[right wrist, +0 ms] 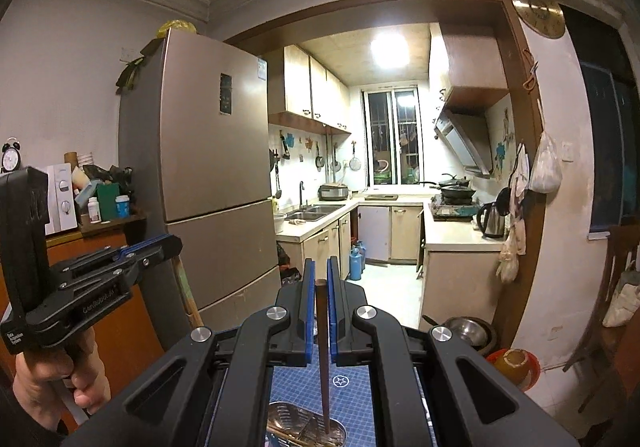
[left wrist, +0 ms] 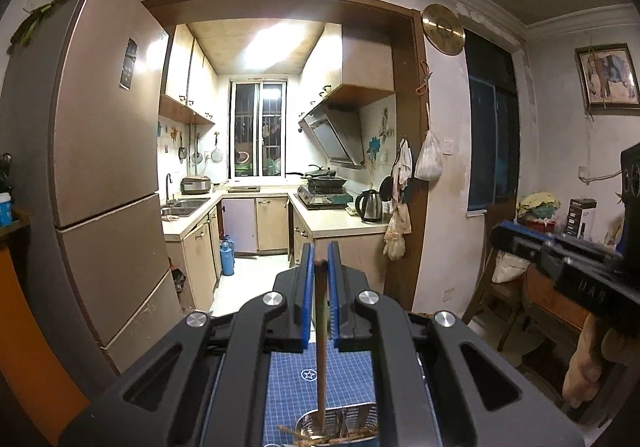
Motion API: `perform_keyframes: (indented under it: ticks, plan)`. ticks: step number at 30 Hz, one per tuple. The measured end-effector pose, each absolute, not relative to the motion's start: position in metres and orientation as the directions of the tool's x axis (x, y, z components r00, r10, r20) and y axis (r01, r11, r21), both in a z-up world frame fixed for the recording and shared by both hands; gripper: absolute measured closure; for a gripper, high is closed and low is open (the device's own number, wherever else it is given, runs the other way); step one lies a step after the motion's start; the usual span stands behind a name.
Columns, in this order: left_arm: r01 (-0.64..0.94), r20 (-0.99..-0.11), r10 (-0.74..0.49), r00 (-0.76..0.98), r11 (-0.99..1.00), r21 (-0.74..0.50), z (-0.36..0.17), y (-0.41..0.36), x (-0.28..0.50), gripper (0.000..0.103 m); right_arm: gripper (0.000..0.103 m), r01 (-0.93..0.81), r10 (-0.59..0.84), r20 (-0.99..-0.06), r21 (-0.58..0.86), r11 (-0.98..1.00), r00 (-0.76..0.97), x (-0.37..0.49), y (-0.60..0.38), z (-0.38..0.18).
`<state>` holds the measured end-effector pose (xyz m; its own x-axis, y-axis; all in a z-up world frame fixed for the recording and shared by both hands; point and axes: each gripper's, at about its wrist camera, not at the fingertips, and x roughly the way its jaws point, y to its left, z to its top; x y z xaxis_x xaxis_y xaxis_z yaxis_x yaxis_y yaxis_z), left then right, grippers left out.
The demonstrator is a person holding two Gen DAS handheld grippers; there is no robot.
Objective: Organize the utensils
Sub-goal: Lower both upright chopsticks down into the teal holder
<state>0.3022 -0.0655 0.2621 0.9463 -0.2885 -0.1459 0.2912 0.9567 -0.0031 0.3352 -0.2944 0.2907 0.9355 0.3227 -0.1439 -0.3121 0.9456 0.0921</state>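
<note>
My left gripper (left wrist: 321, 261) is shut on a light brown chopstick (left wrist: 321, 343) that hangs straight down, its lower tip inside a metal utensil holder (left wrist: 340, 423). My right gripper (right wrist: 321, 279) is shut on a darker brown chopstick (right wrist: 324, 367) whose tip reaches down into the same metal holder (right wrist: 308, 427). Several more chopsticks lie in the holder. It stands on a blue grid mat (left wrist: 288, 379), which also shows in the right wrist view (right wrist: 356, 399). The right gripper shows at the right edge of the left wrist view (left wrist: 560, 259); the left gripper shows at the left of the right wrist view (right wrist: 152, 247).
A tall fridge (left wrist: 104, 167) stands on the left and a kitchen (left wrist: 260, 175) lies beyond the doorway. A wooden chair (left wrist: 504, 287) and a cluttered table are on the right. A steel bowl (right wrist: 468, 329) and an orange jar (right wrist: 516, 363) sit low right.
</note>
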Motion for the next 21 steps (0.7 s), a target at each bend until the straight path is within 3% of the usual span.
perform_keyframes:
  ticks: [21]
  plan:
    - [0.297, -0.255, -0.298, 0.92, 0.954, -0.043, 0.187, -0.061, 0.369, 0.098, 0.096, -0.319, 0.345, -0.249, 0.142, 0.937, 0.905, 0.4, -0.279, 0.191]
